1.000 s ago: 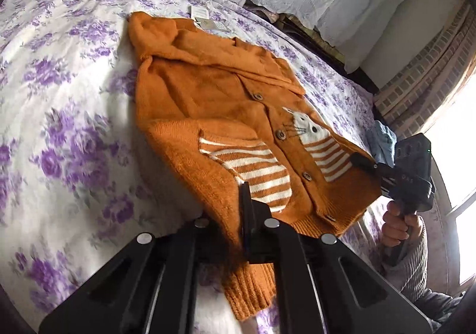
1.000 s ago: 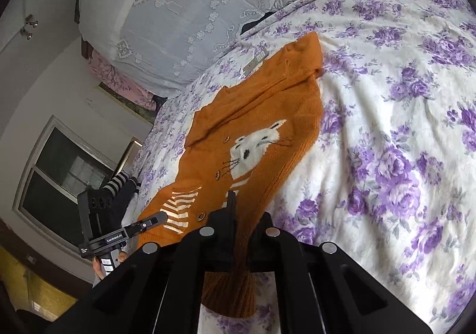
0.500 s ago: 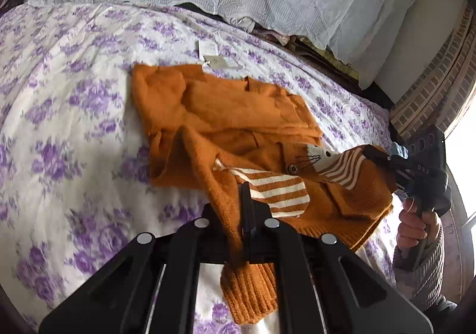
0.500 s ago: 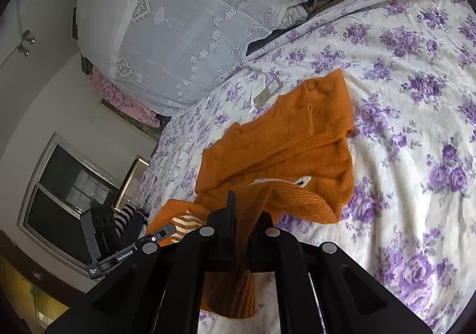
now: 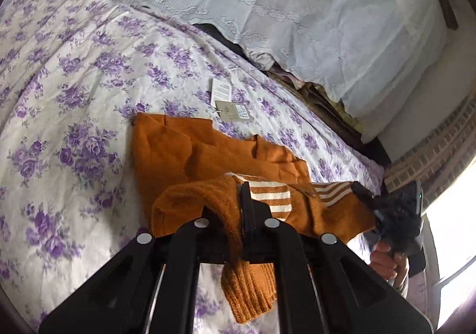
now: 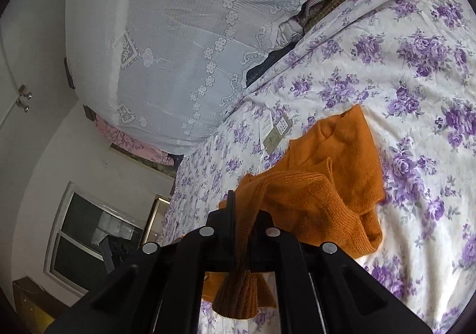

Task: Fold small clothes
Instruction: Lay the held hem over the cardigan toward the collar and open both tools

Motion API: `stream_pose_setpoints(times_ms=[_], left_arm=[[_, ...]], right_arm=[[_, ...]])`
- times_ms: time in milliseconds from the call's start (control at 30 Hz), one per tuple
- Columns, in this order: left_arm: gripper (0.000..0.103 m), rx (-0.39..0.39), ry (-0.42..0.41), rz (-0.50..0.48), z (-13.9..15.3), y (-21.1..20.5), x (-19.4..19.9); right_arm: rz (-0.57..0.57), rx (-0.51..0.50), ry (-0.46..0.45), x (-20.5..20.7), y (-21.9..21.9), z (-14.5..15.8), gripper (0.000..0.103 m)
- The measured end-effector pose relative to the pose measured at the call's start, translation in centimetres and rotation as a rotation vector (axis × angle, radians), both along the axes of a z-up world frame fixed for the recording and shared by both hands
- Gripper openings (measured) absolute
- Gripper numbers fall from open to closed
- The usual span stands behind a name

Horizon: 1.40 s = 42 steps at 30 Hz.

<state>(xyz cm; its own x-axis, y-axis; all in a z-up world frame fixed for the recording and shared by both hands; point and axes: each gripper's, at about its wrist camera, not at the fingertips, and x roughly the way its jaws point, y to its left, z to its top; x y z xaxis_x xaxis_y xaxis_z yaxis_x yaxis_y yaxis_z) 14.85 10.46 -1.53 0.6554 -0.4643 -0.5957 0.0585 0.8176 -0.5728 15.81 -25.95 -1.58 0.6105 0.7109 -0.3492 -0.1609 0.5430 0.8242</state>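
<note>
Cardigan [image 5: 208, 152] hem now over purple-flowered bedspread [image 5: 74, 72]

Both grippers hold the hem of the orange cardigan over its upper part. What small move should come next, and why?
Probably lower both hems onto the collar end: the left gripper and right gripper hold the orange cardigan lifted, the fold unfinished.
</note>
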Motion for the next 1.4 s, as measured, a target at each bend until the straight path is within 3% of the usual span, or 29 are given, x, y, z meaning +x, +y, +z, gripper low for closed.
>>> stream_pose_setpoints(times_ms=[267,400,533,600,633,667,700,833,1000,1167,1300,1400], left_arm=[[0.006,-0.013,0.083,0.055,-3.5,1.0,3.6],[0.013,0.005,0.118,0.082,-5.5,1.6,4.6],[0.015,-0.045,0.148,0.089,-7.4,2.5,5.2],[0.026,-0.044,0.131,0.076,-7.0,2.5,5.0],[0.032,-0.036,0.109,0.072,-6.4,2.5,4.7],[0.046,-0.03,0.087,0.074,-5.8,2.4,4.5],[0.052,-0.036,0.06,0.069,-5.2,2.4,4.2],[0.059,-0.066,0.029,0.039,-4.3,2.2,3.6],[0.066,-0.11,0.099,-0.033,-4.9,1.8,2.8],[0.069,-0.113,0.126,-0.1,-5.4,0.8,2.0],[0.068,-0.133,0.134,-0.161,-5.7,-0.1,2.4],[0.068,-0.159,0.095,-0.15,-4.6,0.4,4.1]], right_arm=[[-0.01,0.026,0.079,3.9,0.3,-2.9,0.006],[-0.022,0.018,0.111,5.2,0.2,-4.6,0.009],[-0.029,-0.001,0.151,6.0,-0.5,-6.8,0.012],[-0.013,0.005,0.144,5.9,-0.8,-6.6,0.024],[-0.011,0.003,0.134,5.7,-0.9,-6.2,0.045],[-0.011,0.005,0.12,5.5,-1.1,-5.7,0.052],[-0.002,0.013,0.101,5.1,-1.2,-5.1,0.052],[0.117,-0.004,0.089,4.1,-0.1,-3.5,0.062],[0.164,-0.095,0.113,2.7,0.7,-3.3,0.062],[0.229,-0.17,0.165,2.6,2.4,-4.9,0.062],[0.299,-0.158,0.12,2.2,3.5,-4.2,0.062],[0.325,-0.14,0.046,3.2,4.3,-2.4,0.062]])
